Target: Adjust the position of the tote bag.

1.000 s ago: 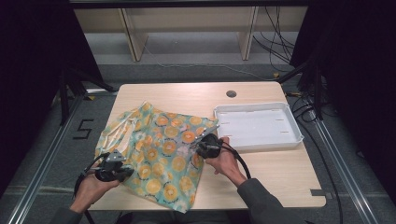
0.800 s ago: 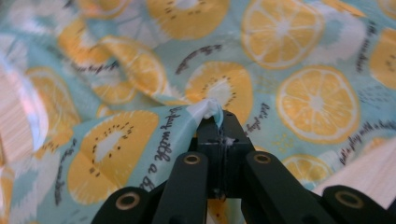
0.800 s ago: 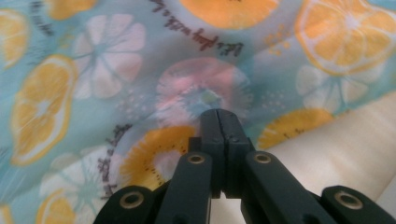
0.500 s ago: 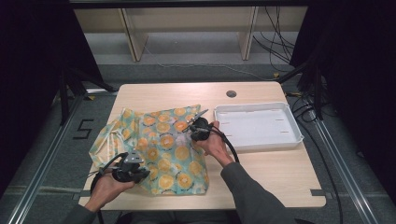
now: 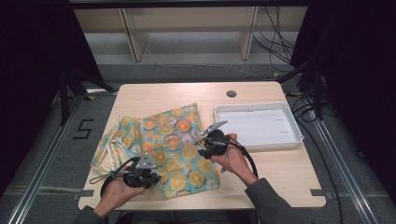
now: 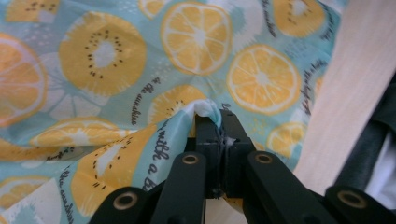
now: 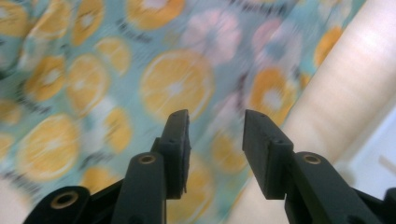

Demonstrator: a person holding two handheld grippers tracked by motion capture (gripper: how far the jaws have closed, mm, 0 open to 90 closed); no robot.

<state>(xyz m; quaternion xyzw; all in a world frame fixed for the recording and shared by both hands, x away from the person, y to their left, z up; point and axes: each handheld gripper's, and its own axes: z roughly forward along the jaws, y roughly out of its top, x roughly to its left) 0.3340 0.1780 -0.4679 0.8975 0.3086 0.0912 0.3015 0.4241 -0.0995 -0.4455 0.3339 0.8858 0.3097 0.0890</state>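
Observation:
A light blue cloth (image 5: pixel 173 140) printed with orange and kiwi slices lies partly folded on the wooden table (image 5: pixel 280 168). My left gripper (image 5: pixel 153 176) is at the cloth's near edge, shut on a pinched fold of the fabric (image 6: pixel 205 108). My right gripper (image 5: pixel 205 142) hovers just over the cloth's right side. Its jaws have just been opening and now stand apart with nothing between them (image 7: pixel 215 135); blurred cloth (image 7: pixel 140 79) lies beneath.
A white shallow tray (image 5: pixel 254 107) sits at the right of the table, close beside the right hand. A dark round hole (image 5: pixel 231 94) marks the tabletop behind it. Bare wood lies at the back and the front right.
The left gripper has slid rightwards along the near edge, dragging the cloth. The right gripper carried its cloth edge up and left, let go, opened, and drew back to the right.

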